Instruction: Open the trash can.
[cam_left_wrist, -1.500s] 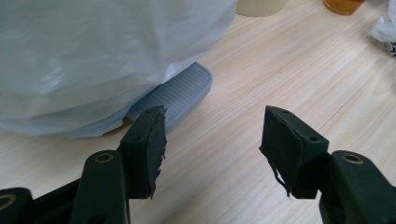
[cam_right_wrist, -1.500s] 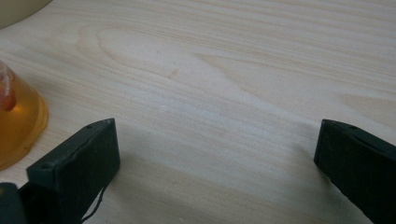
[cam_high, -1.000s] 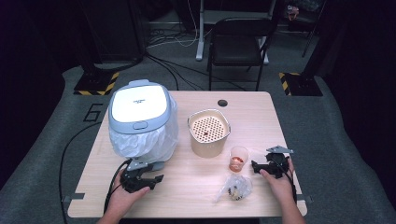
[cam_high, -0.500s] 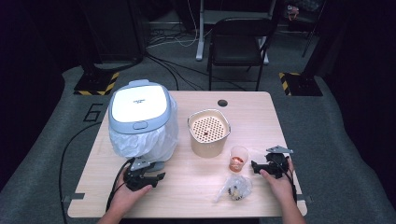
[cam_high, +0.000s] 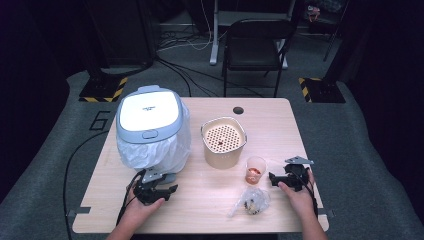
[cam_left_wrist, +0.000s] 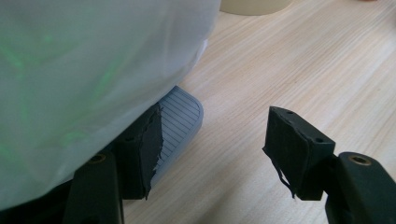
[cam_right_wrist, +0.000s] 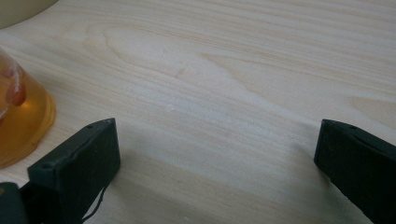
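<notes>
At the left of the table (cam_high: 210, 205) we rest our left hand (cam_high: 142, 207) low on the wood, wrist straight, pointing the left gripper (cam_high: 159, 189) at the foot of the cooker (cam_high: 150, 127). Its jaws stand apart with nothing pressed between them; in the left gripper view one jaw sits just beside the cooker's ribbed grey foot (cam_left_wrist: 180, 123), under the white plastic wrap (cam_left_wrist: 93, 60) that drapes the body. The cooker stands at the table's left, lid shut; there is small dark print on the lid, too small for us to read. On the floor left of the table we read a large "6" (cam_high: 100, 120). In the middle stands the beige basket (cam_high: 223, 141), then a small orange cup (cam_high: 255, 170), with a clear bag (cam_high: 251, 201) lying nearer us. At the right, our right hand (cam_high: 297, 192) lies flat on the table, holding the right gripper (cam_high: 274, 178) level and aimed leftward at the cup. Its jaws are spread wide over bare wood, gripping nothing; in the right gripper view the cup (cam_right_wrist: 21, 121) stands just beside one jaw.
</notes>
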